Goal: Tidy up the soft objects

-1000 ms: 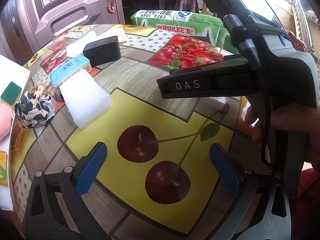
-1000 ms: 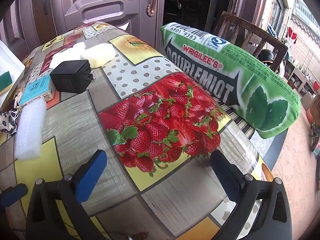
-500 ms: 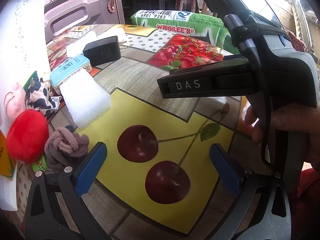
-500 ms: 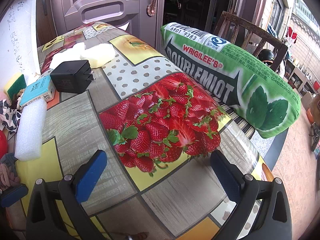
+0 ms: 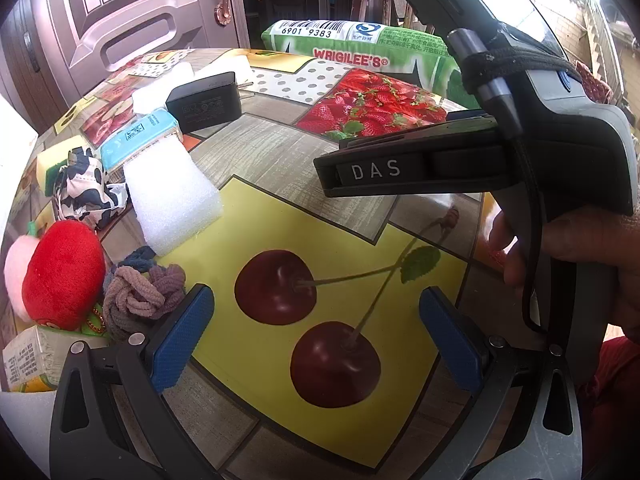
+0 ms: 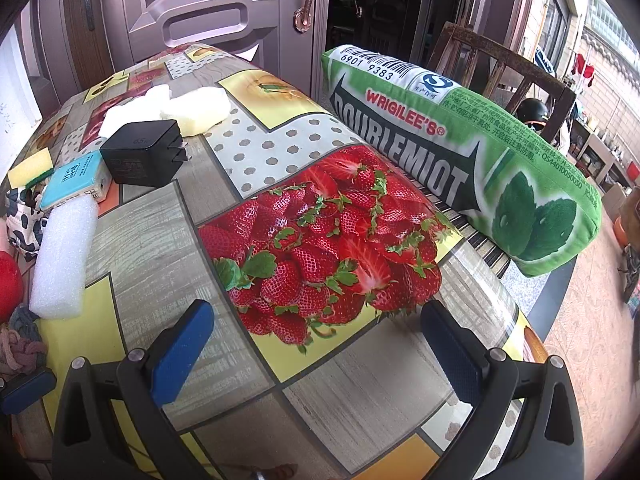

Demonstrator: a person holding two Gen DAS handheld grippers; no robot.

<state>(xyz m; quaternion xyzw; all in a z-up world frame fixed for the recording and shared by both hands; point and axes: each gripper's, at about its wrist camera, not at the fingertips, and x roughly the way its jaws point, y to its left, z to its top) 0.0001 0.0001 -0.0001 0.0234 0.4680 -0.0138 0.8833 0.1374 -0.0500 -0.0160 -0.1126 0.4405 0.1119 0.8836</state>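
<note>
- The left gripper [image 5: 316, 336] is wide open and holds nothing. It sits over the two cherries printed on the table [image 5: 280, 168].
- The right gripper [image 6: 316, 344] is wide open too, with nothing in it. It sits over the printed strawberries.
- The soft things lie in a bunch off to the left of the left gripper.
- The bundle of hair ties [image 5: 140, 292] is closest. It is just beside the left finger [image 5: 180, 336] of that gripper.
- The red plush toy [image 5: 60, 272] is a bit further left, touching the hair ties.
- The white foam block [image 5: 172, 200] is ahead and to the left. Its long side runs away from the gripper, toward the blue pack [image 5: 136, 140] and the black charger [image 5: 204, 100].
- The cow-print cloth [image 5: 84, 188] lies left of the foam.
- The big green pillow [image 6: 460, 152] is ahead and to the right of the right gripper, at the table edge. It is long and lies slanted across the view.
- I think the left gripper is the near one for the small soft bunch. It would need to swing left to reach it.
- The right gripper is nearer the pillow.
</note>
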